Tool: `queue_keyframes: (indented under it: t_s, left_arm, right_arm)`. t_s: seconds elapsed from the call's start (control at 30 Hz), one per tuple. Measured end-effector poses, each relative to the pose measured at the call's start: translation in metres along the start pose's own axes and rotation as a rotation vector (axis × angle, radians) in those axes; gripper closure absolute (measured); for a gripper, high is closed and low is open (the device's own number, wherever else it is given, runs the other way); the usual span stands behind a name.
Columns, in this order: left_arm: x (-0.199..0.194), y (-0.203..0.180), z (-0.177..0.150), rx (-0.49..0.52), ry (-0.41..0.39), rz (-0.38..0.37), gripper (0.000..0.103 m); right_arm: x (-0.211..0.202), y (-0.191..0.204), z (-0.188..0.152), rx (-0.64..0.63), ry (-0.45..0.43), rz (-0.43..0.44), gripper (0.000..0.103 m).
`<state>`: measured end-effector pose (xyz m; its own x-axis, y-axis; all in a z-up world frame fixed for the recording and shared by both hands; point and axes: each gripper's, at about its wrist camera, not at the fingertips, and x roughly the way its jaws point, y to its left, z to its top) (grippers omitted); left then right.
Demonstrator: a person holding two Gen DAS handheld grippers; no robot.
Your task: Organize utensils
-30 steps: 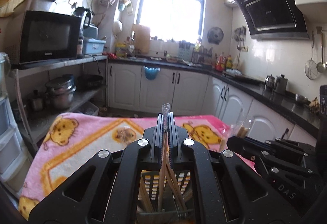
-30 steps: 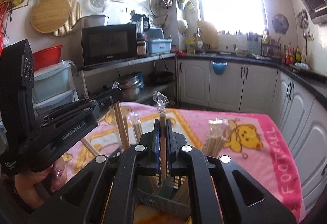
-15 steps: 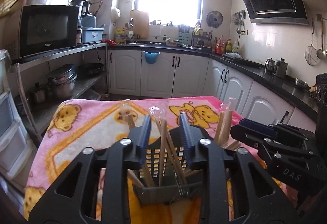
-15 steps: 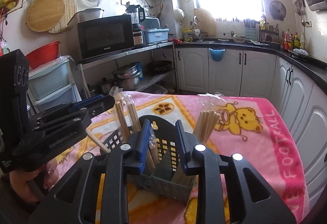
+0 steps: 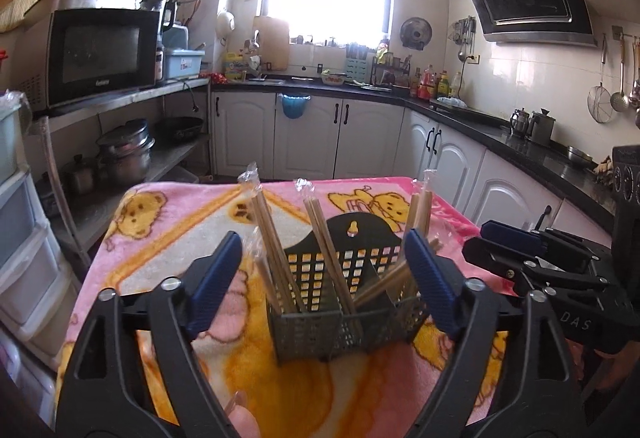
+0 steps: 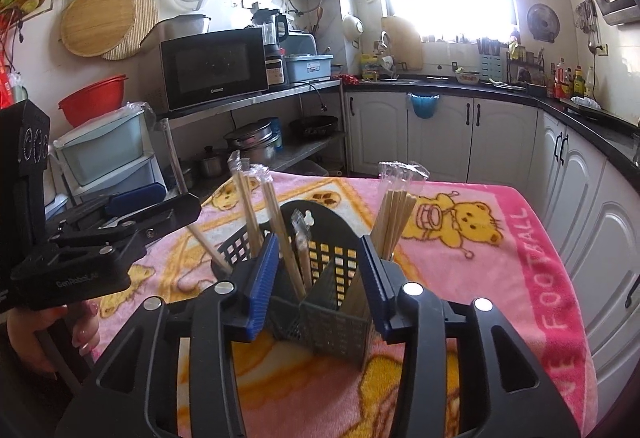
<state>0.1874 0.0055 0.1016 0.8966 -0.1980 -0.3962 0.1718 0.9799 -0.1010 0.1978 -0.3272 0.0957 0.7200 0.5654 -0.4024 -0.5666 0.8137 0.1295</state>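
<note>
The blue-padded fingers (image 5: 216,280) of the left gripper (image 5: 324,274) stand wide apart and are opening, nothing pressed between them. The right gripper (image 6: 318,274) is parted less far and is also opening; its pads touch nothing.

The dark slotted utensil basket (image 5: 344,322) stands upright on the pink bear-print blanket (image 5: 168,238), just beyond both sets of fingertips and seen through each gap. Wrapped wooden chopsticks (image 5: 276,250) stand in its compartments, long axes near vertical, tips down in the basket and clear wrapper ends up. In the left wrist view one bundle leans left in the left compartment, a second pair (image 5: 326,246) leans up and left nearer the middle, and another bundle (image 5: 420,214) rises at the right. In the right wrist view a separate bundle (image 6: 394,222) stands at the basket's far right, fanned slightly. One single stick (image 6: 208,246) slants out low at the basket's left side.
</note>
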Motion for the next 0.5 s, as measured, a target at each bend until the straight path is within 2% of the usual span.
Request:
queue_keyframes:
  t_s: [0.1,0.17,0.33,0.5]
  left_arm:
    - [-0.004,0.005,-0.005,-0.04,0.02,-0.002,0.016]
    - [-0.008,0.007,-0.011,-0.063,0.022,-0.004,0.011]
    - [-0.011,0.014,-0.026,-0.105,0.058,0.015,0.011]
    - [-0.013,0.014,-0.044,-0.128,0.087,0.037,0.011]
  right_arm:
    - [-0.008,0.004,-0.006,-0.002,-0.003,0.003,0.056]
    - [-0.013,0.005,-0.012,-0.004,-0.007,0.0,0.048]
    - [-0.018,0.005,-0.026,0.012,0.011,0.002,0.036]
    - [-0.019,0.005,-0.042,0.013,0.037,-0.011,0.032]
